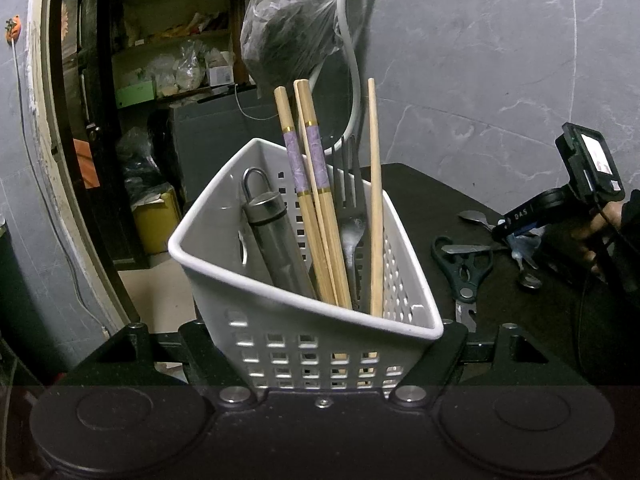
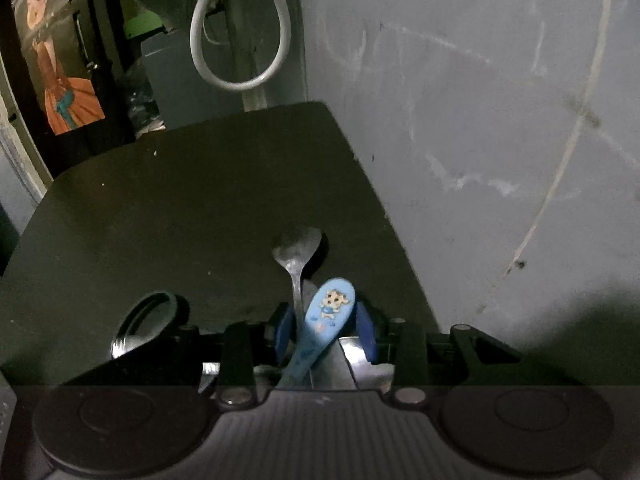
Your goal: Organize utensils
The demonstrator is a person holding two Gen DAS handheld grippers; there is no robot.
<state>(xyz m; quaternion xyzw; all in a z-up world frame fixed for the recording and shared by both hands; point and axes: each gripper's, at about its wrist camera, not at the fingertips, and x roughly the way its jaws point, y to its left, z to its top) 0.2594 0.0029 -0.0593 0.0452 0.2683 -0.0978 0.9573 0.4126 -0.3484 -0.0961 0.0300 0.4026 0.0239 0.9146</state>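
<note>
Your left hand-held gripper [image 1: 320, 360] pinches the white perforated plastic caddy [image 1: 304, 320], chopsticks upright inside. Your right hand-held gripper [image 2: 326, 332] stands spread around the light-blue cartoon-printed spoon [image 2: 320, 320] lying on the black bench [image 2: 180, 220].

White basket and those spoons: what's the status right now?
Left gripper clamps white slotted basket. Right gripper open around blue cartoon spoon. Steel spoon touching it.
</note>
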